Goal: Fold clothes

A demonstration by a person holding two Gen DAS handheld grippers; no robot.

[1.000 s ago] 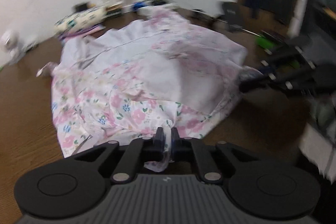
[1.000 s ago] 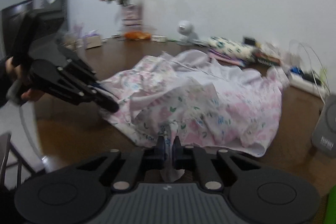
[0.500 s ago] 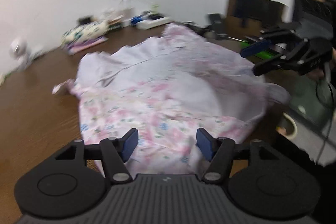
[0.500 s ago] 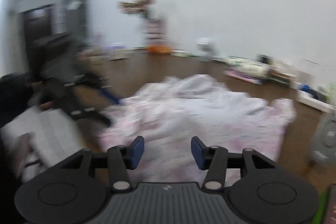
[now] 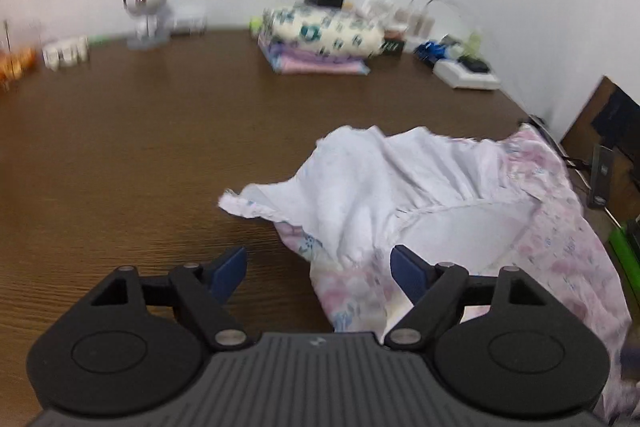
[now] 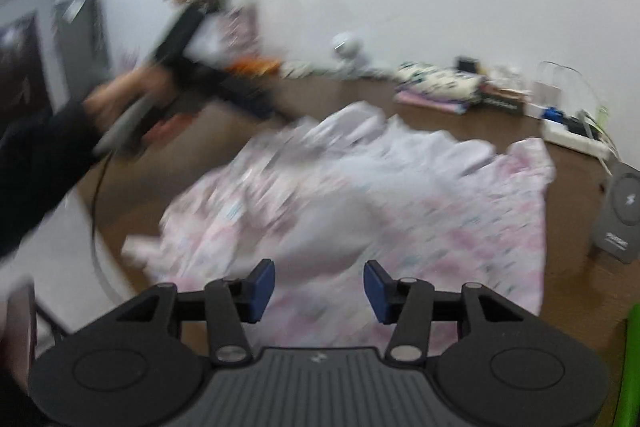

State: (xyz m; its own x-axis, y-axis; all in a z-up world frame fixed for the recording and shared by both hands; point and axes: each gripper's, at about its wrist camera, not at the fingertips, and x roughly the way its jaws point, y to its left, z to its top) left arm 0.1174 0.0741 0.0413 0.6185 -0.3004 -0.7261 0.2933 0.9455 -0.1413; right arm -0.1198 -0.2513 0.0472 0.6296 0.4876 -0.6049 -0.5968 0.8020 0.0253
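A floral pink-and-white garment (image 5: pixel 420 195) lies spread and rumpled on the brown wooden table (image 5: pixel 120 147), its pale inside facing up. My left gripper (image 5: pixel 318 263) hovers over the garment's left corner. Its jaws are opening; cloth lies below the gap and the blue pads touch nothing. In the right wrist view the garment (image 6: pixel 360 195) fills the middle, blurred. My right gripper (image 6: pixel 319 273) stands open above its near edge, holding nothing. The left gripper (image 6: pixel 224 95) appears there as a dark blur at the upper left, held by a hand (image 6: pixel 132 95) in a dark sleeve.
Along the far wall stand a stack of folded clothes (image 5: pixel 320 43), a small white round-headed device (image 5: pixel 146 7), a white power strip (image 5: pixel 466 73) with cables and small clutter. A grey device (image 6: pixel 622 215) sits at the table's right end, a green object (image 5: pixel 620 247) beside it.
Both grippers let go of the garment's near edge and opened. The left one swung away to the left, over the garment's left corner. The right one drew back a little.
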